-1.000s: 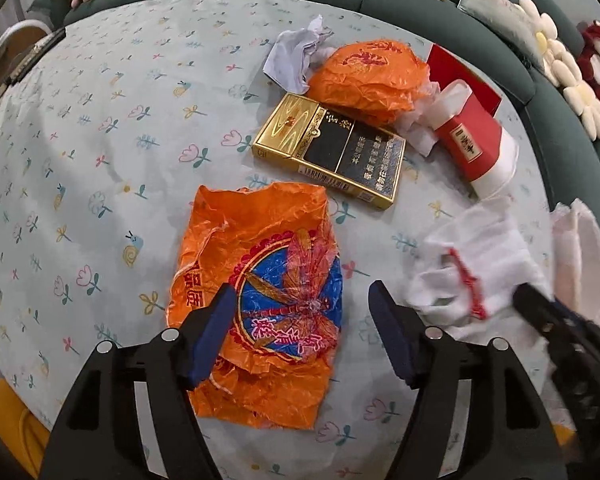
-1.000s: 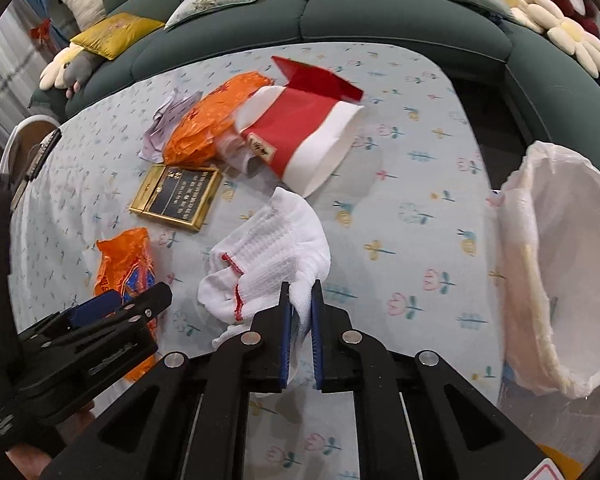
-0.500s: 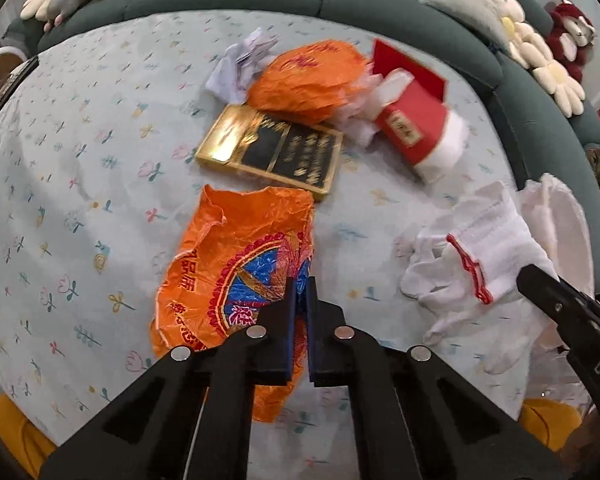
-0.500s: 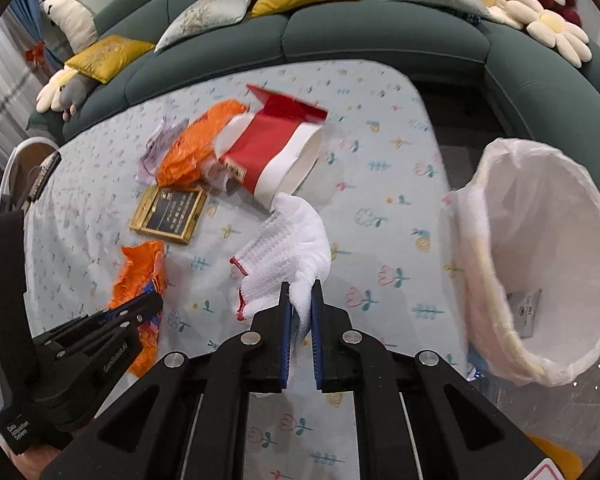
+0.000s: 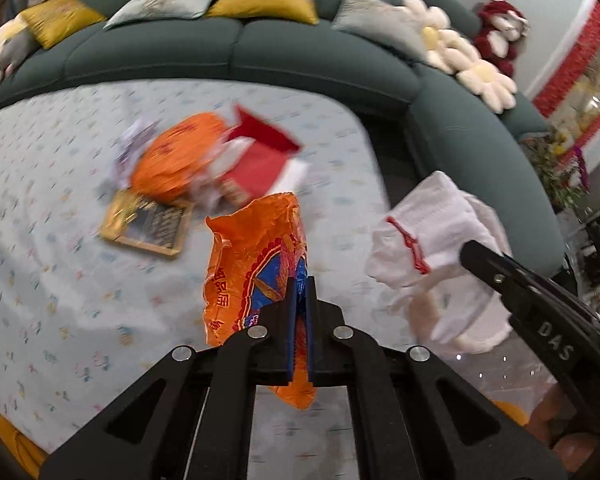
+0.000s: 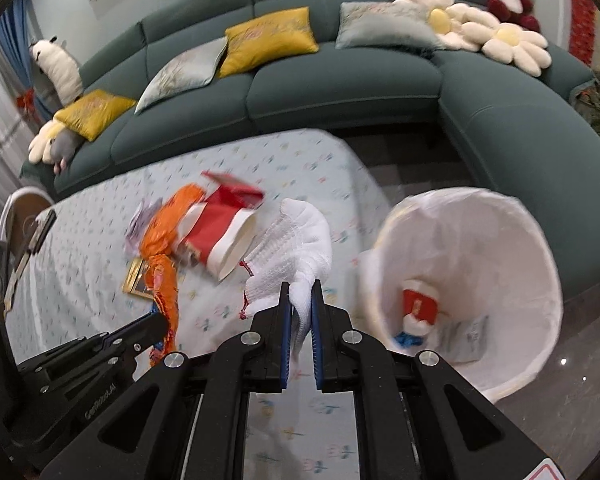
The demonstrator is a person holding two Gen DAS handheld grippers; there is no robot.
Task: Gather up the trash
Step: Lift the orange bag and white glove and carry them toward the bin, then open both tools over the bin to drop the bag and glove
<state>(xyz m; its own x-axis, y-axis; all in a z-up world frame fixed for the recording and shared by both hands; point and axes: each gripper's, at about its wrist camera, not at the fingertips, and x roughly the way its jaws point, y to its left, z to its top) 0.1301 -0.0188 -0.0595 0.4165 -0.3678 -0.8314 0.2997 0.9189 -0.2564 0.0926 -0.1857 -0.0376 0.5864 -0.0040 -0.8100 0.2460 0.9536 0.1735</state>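
My left gripper (image 5: 299, 284) is shut on an orange and blue plastic wrapper (image 5: 256, 256) and holds it lifted above the table; the wrapper also shows hanging in the right wrist view (image 6: 165, 280). My right gripper (image 6: 300, 292) is shut on a white knitted glove (image 6: 296, 244) with a red cuff edge, held in the air left of the white-lined trash bin (image 6: 532, 240). The glove also shows in the left wrist view (image 5: 432, 236). Left on the table are a second orange wrapper (image 5: 176, 160), a gold and black box (image 5: 148, 220), a red and white paper cup (image 6: 220, 236) and crumpled paper (image 5: 128, 148).
The table has a flowered pale cloth (image 5: 52, 280) and ends at the right before the bin. The bin holds a red cup (image 6: 420, 306) and paper scraps. A dark green curved sofa (image 6: 340, 88) with cushions wraps behind the table.
My left gripper shut on the orange wrapper and lifted it off the table. My right gripper raised the glove and carried it right, toward the bin.
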